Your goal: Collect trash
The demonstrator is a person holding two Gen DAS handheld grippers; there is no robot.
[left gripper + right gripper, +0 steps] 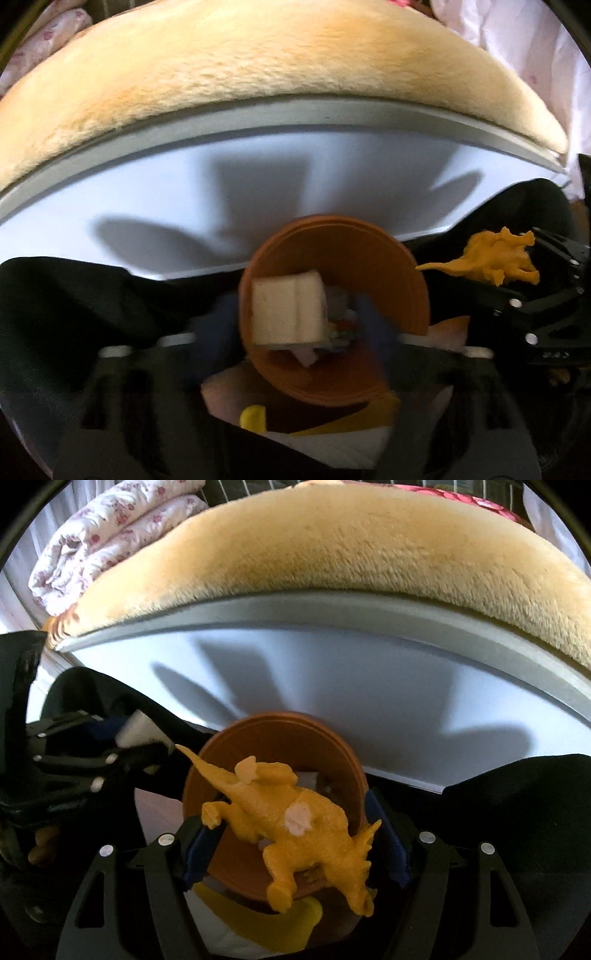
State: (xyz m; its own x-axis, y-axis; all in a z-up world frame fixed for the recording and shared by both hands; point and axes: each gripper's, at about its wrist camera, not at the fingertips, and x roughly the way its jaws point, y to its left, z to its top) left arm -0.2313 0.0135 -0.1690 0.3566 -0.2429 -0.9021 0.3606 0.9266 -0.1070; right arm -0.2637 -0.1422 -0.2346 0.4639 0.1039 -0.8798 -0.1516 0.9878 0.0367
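Yellow plastic dinosaur toy [295,823] clamped in the right gripper [295,845] at lower centre; pale foam block [288,314] loose between the left gripper's [295,332] spread fingers.

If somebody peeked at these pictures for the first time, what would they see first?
Probably the yellow toy dinosaur held between the right gripper fingers, right above the brown cup. Next, the pale block inside that cup, over the open black bag. Behind it all lies a big fuzzy cream blanket.

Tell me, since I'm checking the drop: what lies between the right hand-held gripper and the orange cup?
A yellow toy dinosaur, gripped by the right hand-held gripper, hangs in front of the orange cup; the right wrist view shows it.
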